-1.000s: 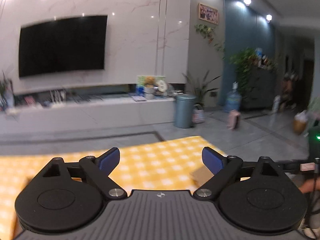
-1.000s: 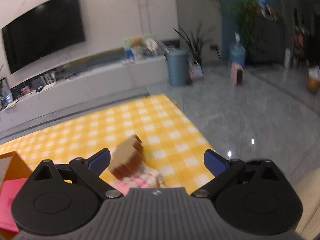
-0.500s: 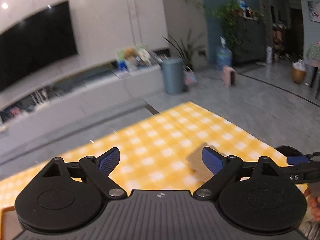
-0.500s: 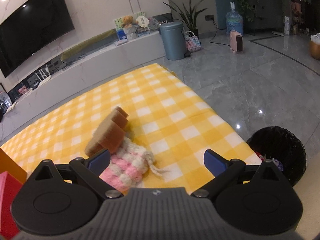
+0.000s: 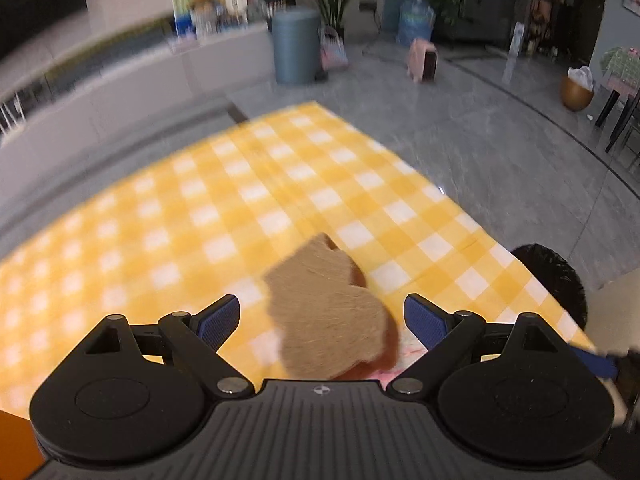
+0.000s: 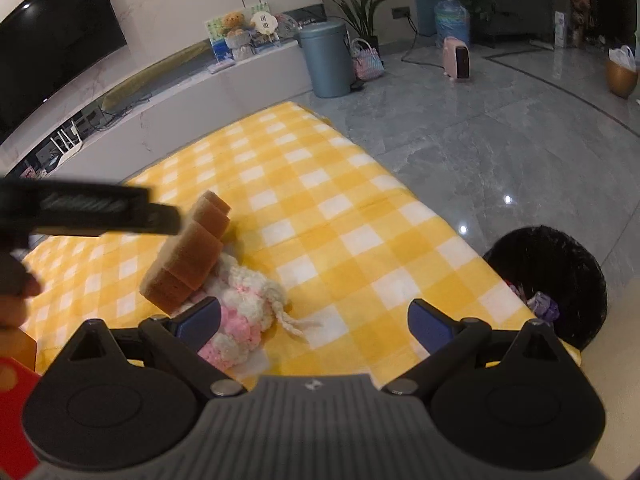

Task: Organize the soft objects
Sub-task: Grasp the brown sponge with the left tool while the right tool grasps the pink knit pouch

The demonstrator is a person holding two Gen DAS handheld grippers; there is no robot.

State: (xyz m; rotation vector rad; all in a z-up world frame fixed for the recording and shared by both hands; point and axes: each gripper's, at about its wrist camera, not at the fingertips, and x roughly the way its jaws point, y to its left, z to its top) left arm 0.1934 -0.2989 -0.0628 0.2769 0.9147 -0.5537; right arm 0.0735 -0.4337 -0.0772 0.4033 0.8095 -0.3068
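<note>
A tan, bread-shaped plush [image 5: 332,312] leans on a pink-and-white knitted piece [image 6: 244,308] on the yellow checked cloth [image 6: 328,200]. In the right wrist view the plush [image 6: 188,256] stands tilted on the knit. My left gripper [image 5: 322,320] is open, its blue pads on either side of the plush, just above it. It also shows in the right wrist view [image 6: 92,212] as a dark bar reaching the plush from the left. My right gripper [image 6: 314,322] is open and empty, with its left pad close to the knit.
A black waste bin [image 6: 548,280] stands on the floor by the table's right corner. An orange and red box [image 6: 16,356] sits at the left edge. Grey tiled floor, a blue-grey bin [image 6: 328,60] and a TV bench lie beyond.
My left gripper has tilted down and moved right, over the tan plush, which now lies between its pads. My right gripper has moved closer to the knit.
</note>
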